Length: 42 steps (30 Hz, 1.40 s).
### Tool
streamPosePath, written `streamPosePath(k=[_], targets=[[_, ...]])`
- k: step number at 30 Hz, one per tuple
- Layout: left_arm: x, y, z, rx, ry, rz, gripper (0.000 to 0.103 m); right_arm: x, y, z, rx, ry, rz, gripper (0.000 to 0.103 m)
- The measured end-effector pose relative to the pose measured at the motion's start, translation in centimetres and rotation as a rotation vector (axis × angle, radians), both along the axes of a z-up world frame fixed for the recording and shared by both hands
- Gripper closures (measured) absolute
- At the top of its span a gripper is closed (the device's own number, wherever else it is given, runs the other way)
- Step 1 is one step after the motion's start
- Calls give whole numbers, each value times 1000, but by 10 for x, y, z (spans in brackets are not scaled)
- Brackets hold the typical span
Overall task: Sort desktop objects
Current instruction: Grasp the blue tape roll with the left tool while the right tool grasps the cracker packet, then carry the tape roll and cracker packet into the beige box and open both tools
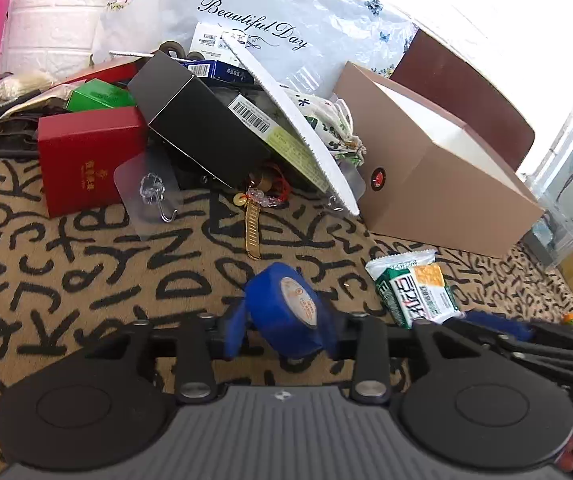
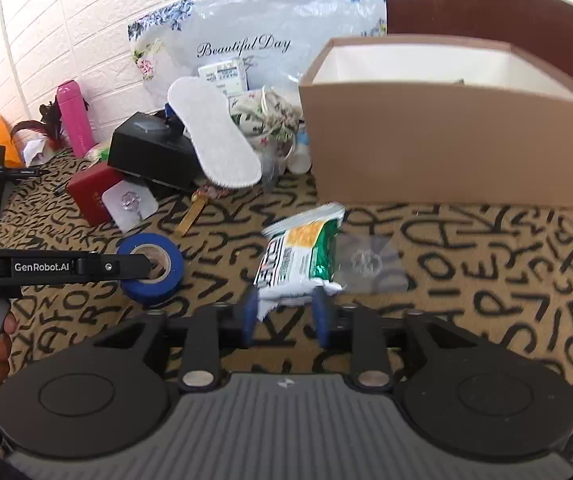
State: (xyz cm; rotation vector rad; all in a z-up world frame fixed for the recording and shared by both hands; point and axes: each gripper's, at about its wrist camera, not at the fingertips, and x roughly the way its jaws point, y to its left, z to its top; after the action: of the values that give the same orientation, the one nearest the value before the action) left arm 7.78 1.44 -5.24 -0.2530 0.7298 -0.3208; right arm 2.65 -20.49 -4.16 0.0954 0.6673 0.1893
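On the letter-patterned desk (image 1: 86,280), near its front edge, two of the loose things are already between tongs. The left tongs (image 1: 282,332) have their blue pads against the two sides of a roll of blue tape (image 1: 286,312), which stands tilted on its edge, so they look clamped on it, though whether it is lifted clear of the cloth cannot be told. The right tongs (image 2: 286,312) are closed on the crimped near end of a green and white snack packet (image 2: 300,256); the rest of the packet reaches forward and is blurred, which suggests it is being carried. Behind both stands the open tan box (image 2: 446,140), empty as far as its white inside shows, and it is the likely place for sorted items. To the left a heap of clutter waits: a red box (image 1: 82,160), a black box (image 1: 202,128), a white insole (image 2: 214,136) and a clear adhesive hook (image 1: 150,192). A second clear hook sheet (image 2: 366,260) lies just right of the packet. Doing this step well probably means raising the packet high enough to pass the box's near wall before letting go, since a grip on one thin crimped end lets it swing or slip. The tape should follow on its own path, kept apart from the right arm, and be released low inside so it does not roll.
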Motion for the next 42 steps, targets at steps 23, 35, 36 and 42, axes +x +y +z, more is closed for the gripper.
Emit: streamPosePath(k=[23, 35, 36, 42], targets=[[11, -17, -8, 100, 1, -23, 34, 26, 37, -21, -178, -43, 73, 48], [11, -21, -9, 157, -12, -27, 43, 31, 34, -27, -166, -39, 53, 55], [9, -19, -8, 142, -4, -27, 43, 30, 32, -26, -158, -39, 52, 55], [-2, -21, 12, 64, -24, -48, 43, 15, 21, -13, -116, -71, 37, 55]])
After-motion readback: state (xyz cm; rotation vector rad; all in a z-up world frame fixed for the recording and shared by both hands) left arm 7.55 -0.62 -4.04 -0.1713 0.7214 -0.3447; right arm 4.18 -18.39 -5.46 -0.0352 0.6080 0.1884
